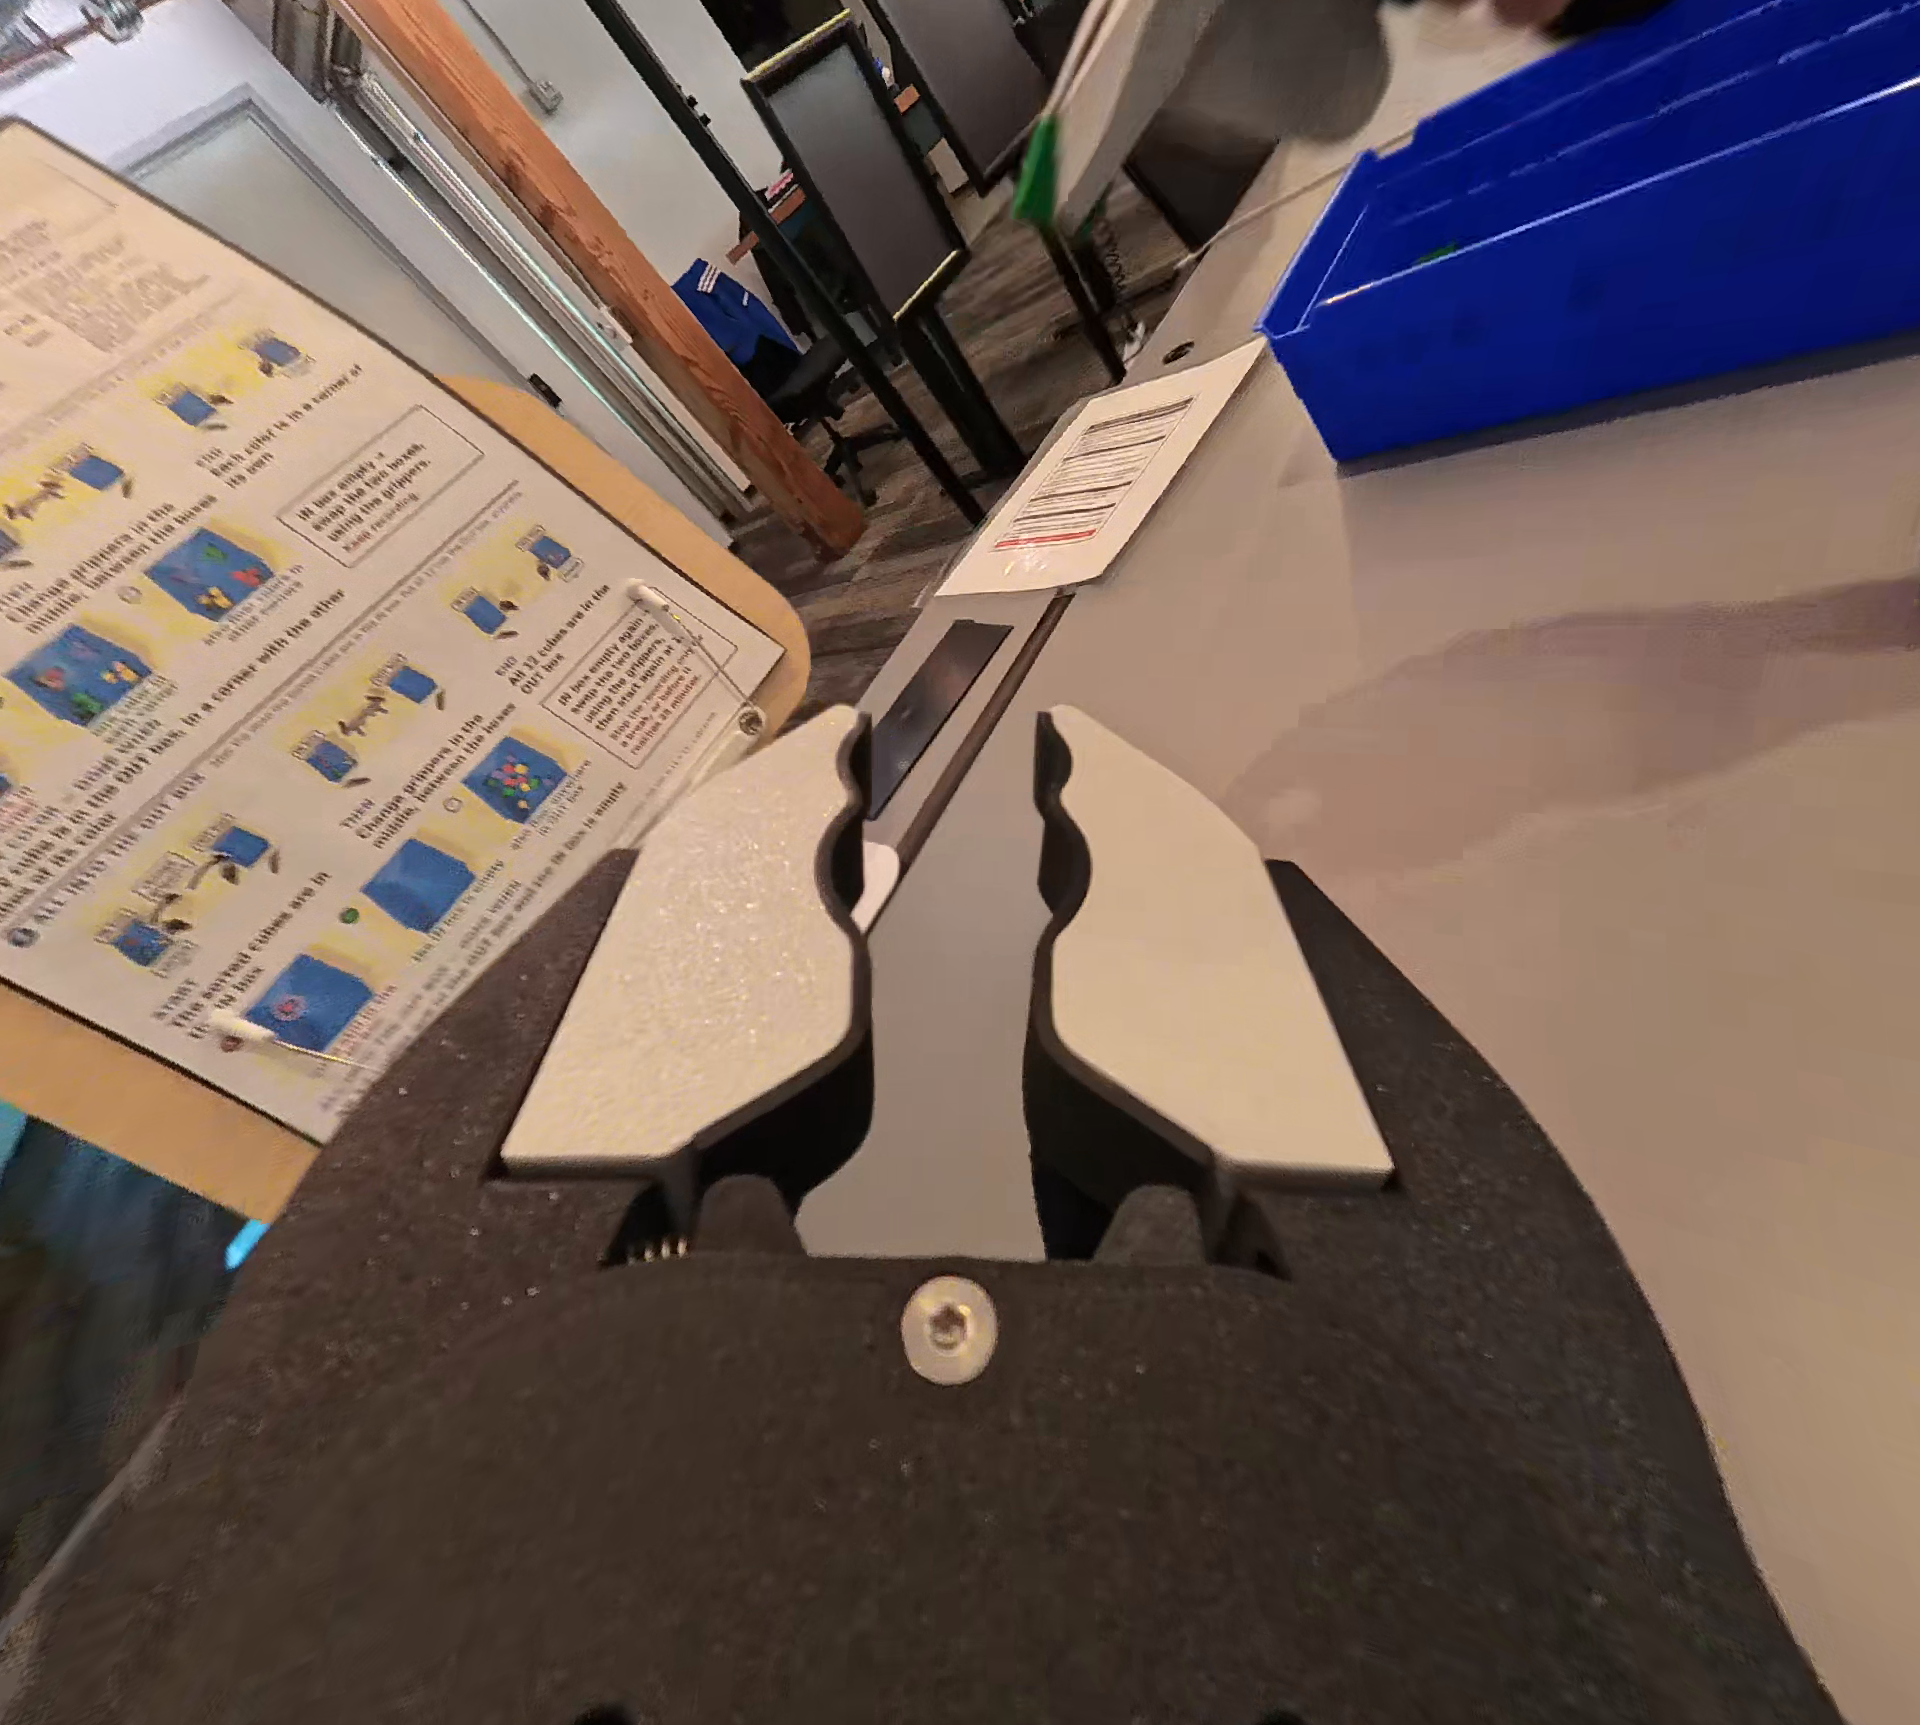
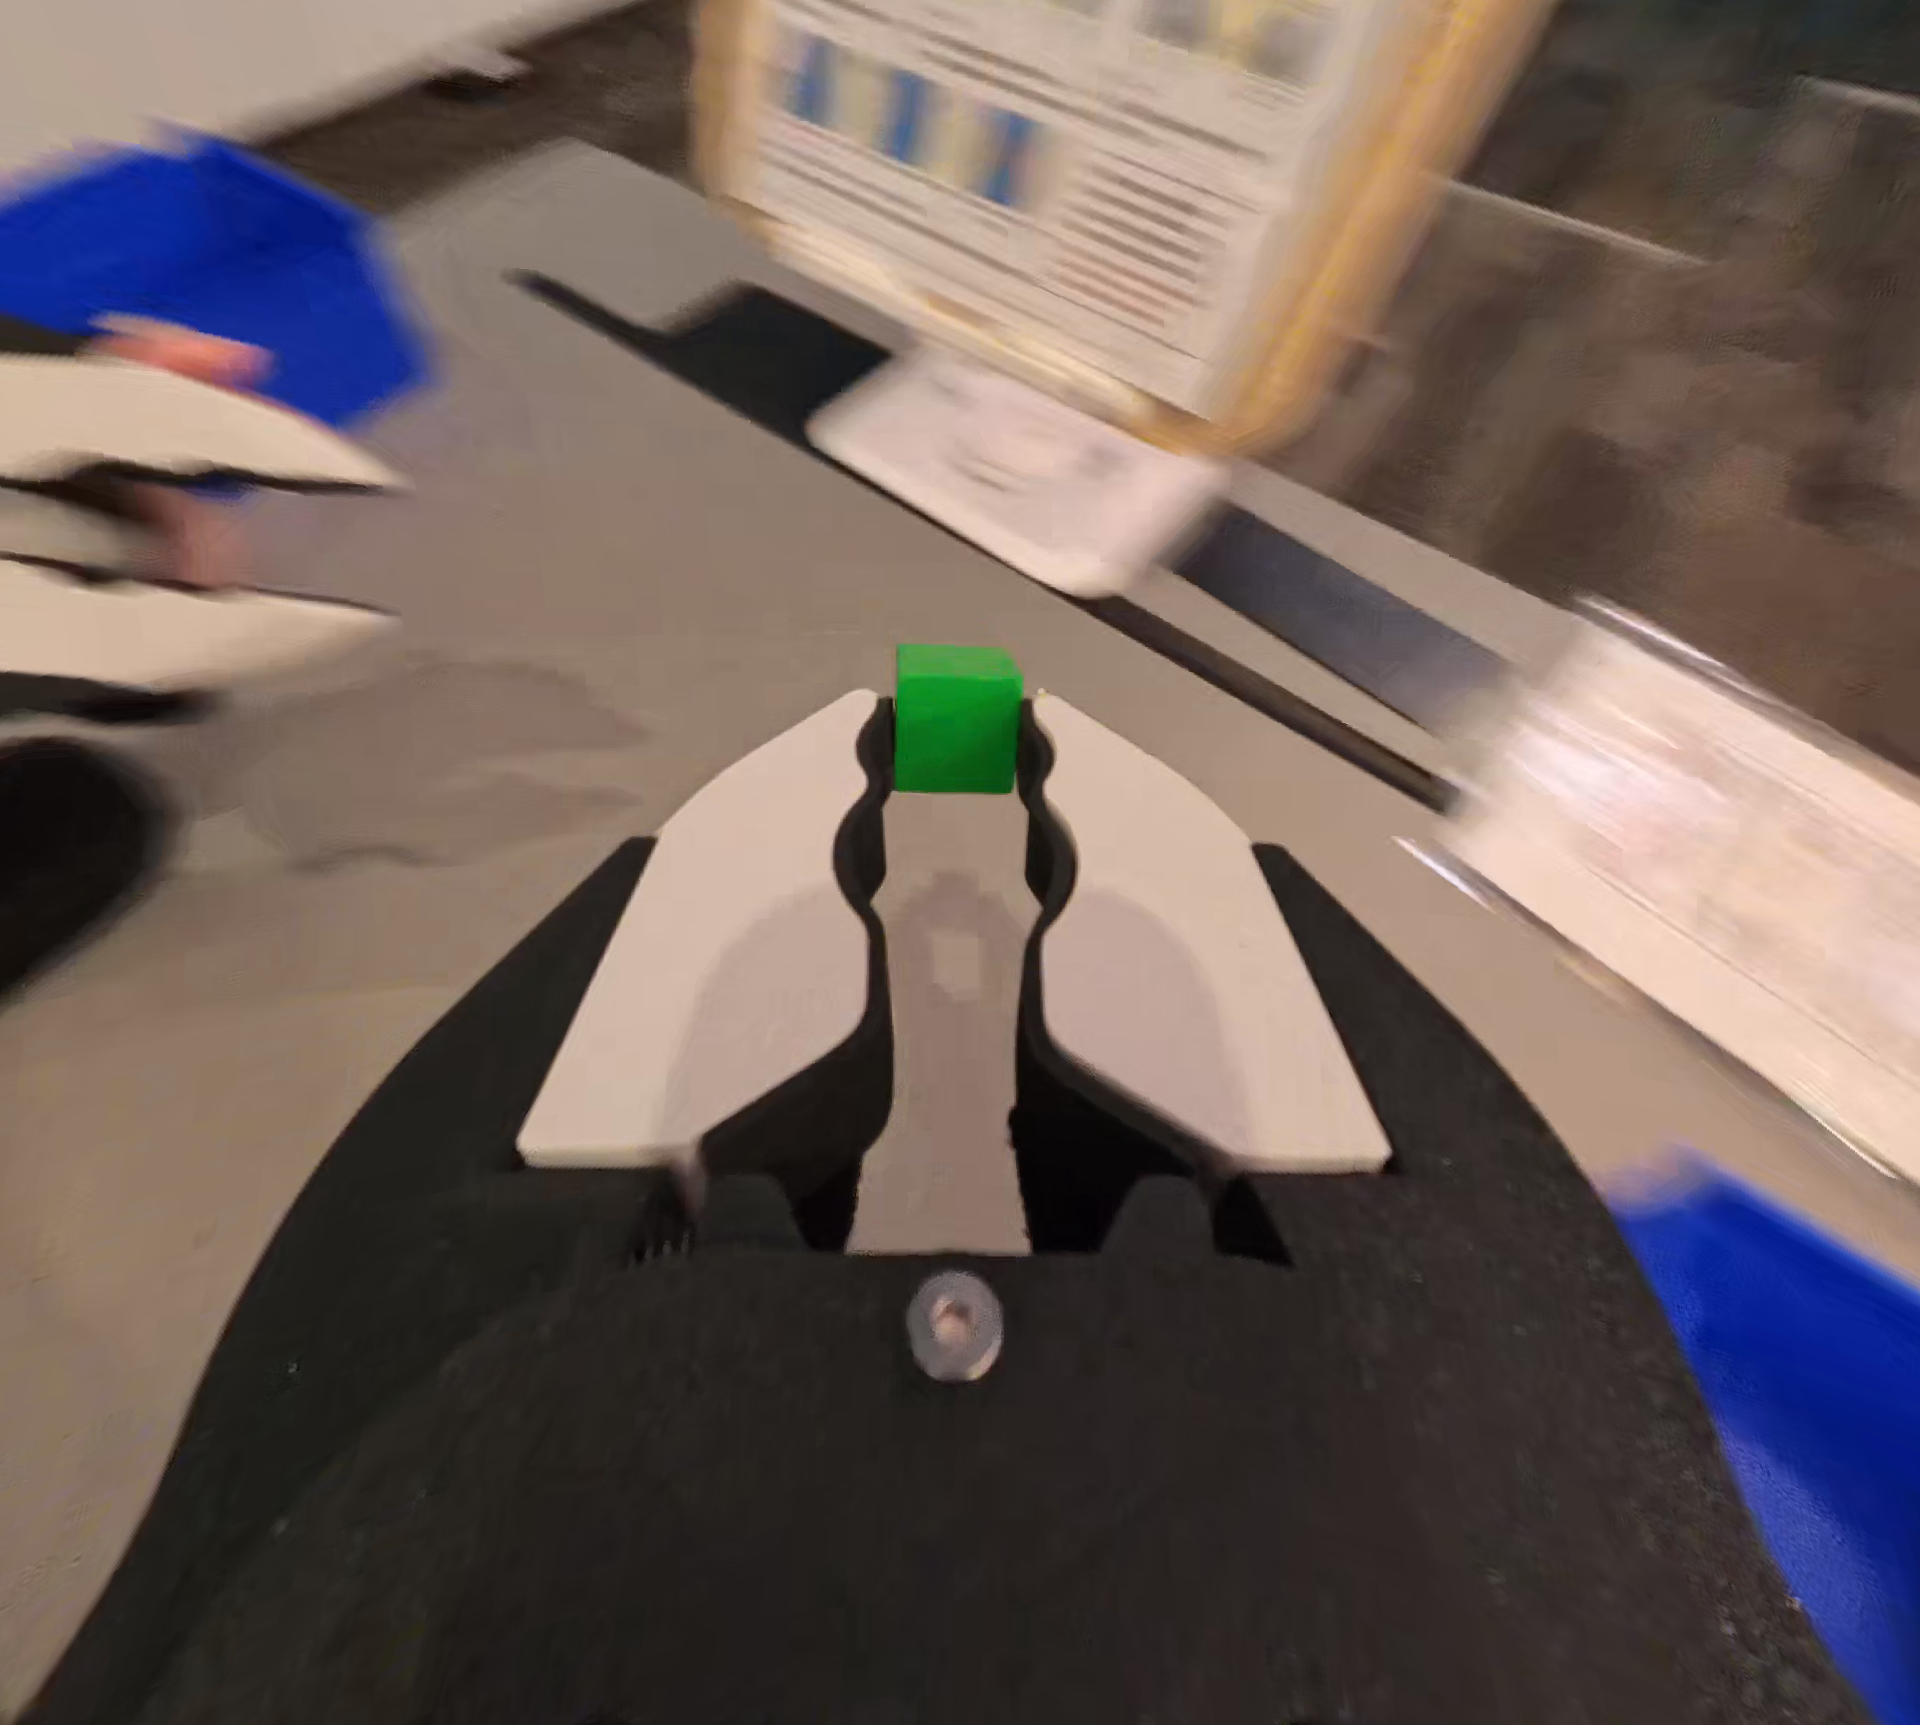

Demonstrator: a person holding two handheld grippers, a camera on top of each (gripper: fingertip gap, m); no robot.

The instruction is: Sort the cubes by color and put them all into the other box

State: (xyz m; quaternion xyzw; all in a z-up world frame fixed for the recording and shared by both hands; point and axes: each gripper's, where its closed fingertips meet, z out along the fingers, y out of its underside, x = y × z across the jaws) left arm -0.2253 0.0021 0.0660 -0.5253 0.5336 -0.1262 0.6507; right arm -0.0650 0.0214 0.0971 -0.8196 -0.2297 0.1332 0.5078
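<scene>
Right gripper (image 2: pixel 956 725) pinches green cube (image 2: pixel 954 719) at its tips, above the desk (image 2: pixel 623 553). Looks light, rigid, smooth; flat opposite faces grip best. Left gripper (image 1: pixel 951 740) narrowly parted, empty; blue box (image 1: pixel 1621 293) at 2 o'clock.

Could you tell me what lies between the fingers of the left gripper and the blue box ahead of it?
In the left wrist view, only bare grey table lies between the empty left gripper and the blue box; a white sheet lies off to the side.

Printed instruction poster (image 1: pixel 312 636); barcoded paper sheet (image 1: pixel 1101 480)
</scene>
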